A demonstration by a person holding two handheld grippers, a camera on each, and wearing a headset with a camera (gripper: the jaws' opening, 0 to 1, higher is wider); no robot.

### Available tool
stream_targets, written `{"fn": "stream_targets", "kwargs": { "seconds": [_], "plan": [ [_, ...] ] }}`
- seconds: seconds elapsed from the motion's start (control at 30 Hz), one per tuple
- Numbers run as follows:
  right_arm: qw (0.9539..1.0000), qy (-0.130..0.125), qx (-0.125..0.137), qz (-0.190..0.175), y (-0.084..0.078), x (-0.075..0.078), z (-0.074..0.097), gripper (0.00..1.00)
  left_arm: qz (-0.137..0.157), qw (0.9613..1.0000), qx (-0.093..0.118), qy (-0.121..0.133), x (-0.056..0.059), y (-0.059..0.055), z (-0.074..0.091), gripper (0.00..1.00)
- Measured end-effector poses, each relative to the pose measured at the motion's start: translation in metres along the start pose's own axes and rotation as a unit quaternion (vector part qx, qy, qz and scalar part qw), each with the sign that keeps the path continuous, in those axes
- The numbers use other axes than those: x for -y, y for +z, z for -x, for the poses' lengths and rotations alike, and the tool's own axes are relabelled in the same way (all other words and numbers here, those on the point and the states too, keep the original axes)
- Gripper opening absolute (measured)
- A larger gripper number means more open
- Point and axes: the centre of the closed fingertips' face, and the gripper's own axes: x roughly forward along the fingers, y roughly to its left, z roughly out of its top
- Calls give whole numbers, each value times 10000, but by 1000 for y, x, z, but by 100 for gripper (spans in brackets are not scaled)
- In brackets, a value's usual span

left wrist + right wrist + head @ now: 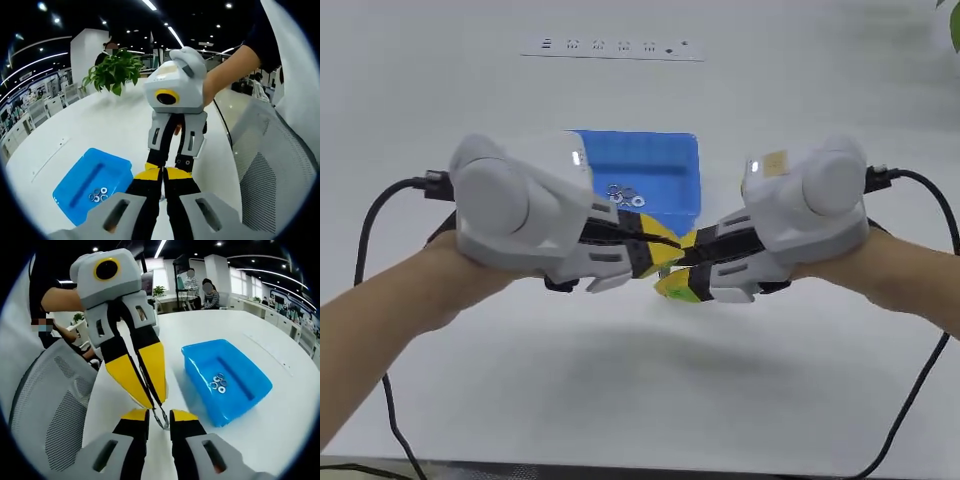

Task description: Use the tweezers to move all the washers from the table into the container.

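Hand-held gripper, left (153, 400): reached in from the left, its yellow-tipped jaws pressed together on the tweezers (161, 419), whose thin metal end stuck out beyond the jaw tips.

Hand-held gripper, right (682, 283): met the left one tip to tip above the desk (620, 370), on the near side of the container (640, 150). Its jaws stood narrowly apart with the end of the tweezers between them. Whether they touched the metal could not be told.

Container: blue, open-topped, resting on the desk just beyond the two grippers.

Washers (623, 196): a small cluster lay on the container floor, toward its near wall.

Step in hand, as judged: settling the tweezers between the two grippers so that they can be worked.

Handling notes, as judged:
- One gripper should hold firm until the other has a sure grip, since the thin, smooth metal would probably slip or twist under a one-sided push.
- The squeeze should fall squarely across both arms of the tweezers, well back from the tips.
- The tips should stay free and pointed down toward the desk.
- Work should be done low and close to the container, so that a dropped tool would fall only a short way.
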Motion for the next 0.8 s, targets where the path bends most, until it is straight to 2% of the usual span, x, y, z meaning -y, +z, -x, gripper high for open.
{"fn": "stream_targets", "kwargs": {
  "seconds": [0.27, 0.33, 0.47, 0.57, 0.67, 0.8],
  "plan": [
    [9986, 44, -294, 444, -10, 0, -8, 12, 8, 10000, 16, -44, 3, 1, -2, 5],
    [9970, 26, -307, 710, -11, 2, -8, 12, 6, 10000, 17, -22, 2, 1, -3, 5],
    [9974, -25, -245, 677, -10, 1, -7, 10, 36, 10000, 9, 37, 0, 1, -3, 5],
    [9976, -52, -179, 669, -10, 0, -7, 10, 315, 9995, 35, 77, 1, 1, -4, 6],
    [9978, -81, -131, 646, -9, 0, -6, 10, 357, 9993, 53, 131, 1, 1, -2, 15],
    [9980, -105, -64, 625, -2, 0, -4, 10, 329, 9989, 279, 158, 1, 11, 9, 20]
  ]
}}
